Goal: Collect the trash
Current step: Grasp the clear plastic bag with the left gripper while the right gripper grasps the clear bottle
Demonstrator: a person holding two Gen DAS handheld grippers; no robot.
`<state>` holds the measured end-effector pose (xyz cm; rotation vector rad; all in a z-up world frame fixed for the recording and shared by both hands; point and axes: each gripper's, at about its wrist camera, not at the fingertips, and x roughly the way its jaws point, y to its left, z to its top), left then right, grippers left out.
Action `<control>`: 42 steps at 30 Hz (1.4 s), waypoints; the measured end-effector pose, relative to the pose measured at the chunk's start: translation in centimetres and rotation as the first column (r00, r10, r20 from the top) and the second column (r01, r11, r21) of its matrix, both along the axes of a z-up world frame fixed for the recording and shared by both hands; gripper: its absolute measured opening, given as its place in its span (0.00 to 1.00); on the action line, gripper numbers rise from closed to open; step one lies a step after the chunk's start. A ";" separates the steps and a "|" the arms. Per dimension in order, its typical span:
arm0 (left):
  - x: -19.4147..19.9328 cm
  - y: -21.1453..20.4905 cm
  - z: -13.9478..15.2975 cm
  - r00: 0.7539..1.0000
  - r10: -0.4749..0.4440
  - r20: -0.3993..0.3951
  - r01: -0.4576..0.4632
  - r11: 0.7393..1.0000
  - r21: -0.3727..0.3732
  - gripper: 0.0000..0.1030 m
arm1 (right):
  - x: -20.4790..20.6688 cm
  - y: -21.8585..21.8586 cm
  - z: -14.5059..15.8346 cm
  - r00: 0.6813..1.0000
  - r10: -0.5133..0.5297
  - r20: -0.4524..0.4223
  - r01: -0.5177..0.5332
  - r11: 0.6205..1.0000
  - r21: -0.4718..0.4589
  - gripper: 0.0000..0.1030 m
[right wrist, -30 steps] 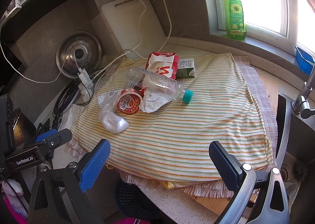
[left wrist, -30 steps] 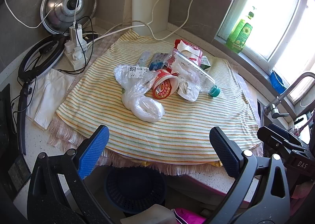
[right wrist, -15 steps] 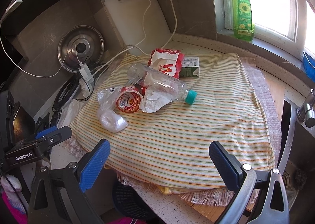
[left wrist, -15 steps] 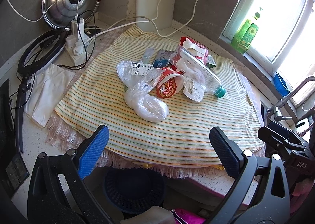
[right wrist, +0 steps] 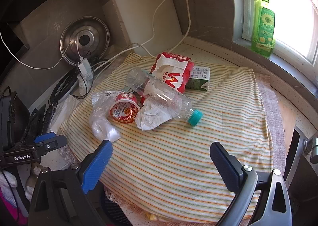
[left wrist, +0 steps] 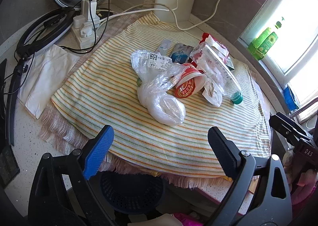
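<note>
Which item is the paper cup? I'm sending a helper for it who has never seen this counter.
Find the striped cloth spread over the counter; the trash sits heaped at its middle. The paper cup lies on its side there, between a clear plastic bag and a crumpled plastic bottle. It alone is round with a red printed wall.

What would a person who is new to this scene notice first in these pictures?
The eye goes first to the heap of trash in the middle of the striped cloth: a red paper cup on its side, a clear plastic bottle with a teal cap, and a crumpled plastic bag. Next comes the bright green soap bottle on the window sill. A dark blue basket sits below the counter edge.
</note>
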<state>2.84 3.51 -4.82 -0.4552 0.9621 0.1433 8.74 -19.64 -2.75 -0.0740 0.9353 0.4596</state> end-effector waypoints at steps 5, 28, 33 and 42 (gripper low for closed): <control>1.4 1.2 -1.1 0.999 0.031 -0.019 -0.032 0.999 -0.040 0.88 | 2.2 0.6 -0.3 0.999 0.035 0.005 -0.035 0.999 -0.027 0.97; 6.7 2.9 -5.6 0.987 0.109 -0.118 -0.125 0.983 -0.135 0.74 | 12.5 6.7 -4.0 0.955 0.284 -0.085 -0.295 0.939 -0.174 0.92; 7.7 2.9 -6.1 0.985 0.111 -0.133 -0.128 0.983 -0.129 0.74 | 13.5 7.8 -5.1 0.942 0.319 -0.102 -0.334 0.920 -0.205 0.90; 9.1 2.5 -6.9 0.983 0.102 -0.151 -0.120 0.985 -0.121 0.67 | 14.6 9.4 -6.4 0.922 0.369 -0.117 -0.387 0.881 -0.271 0.83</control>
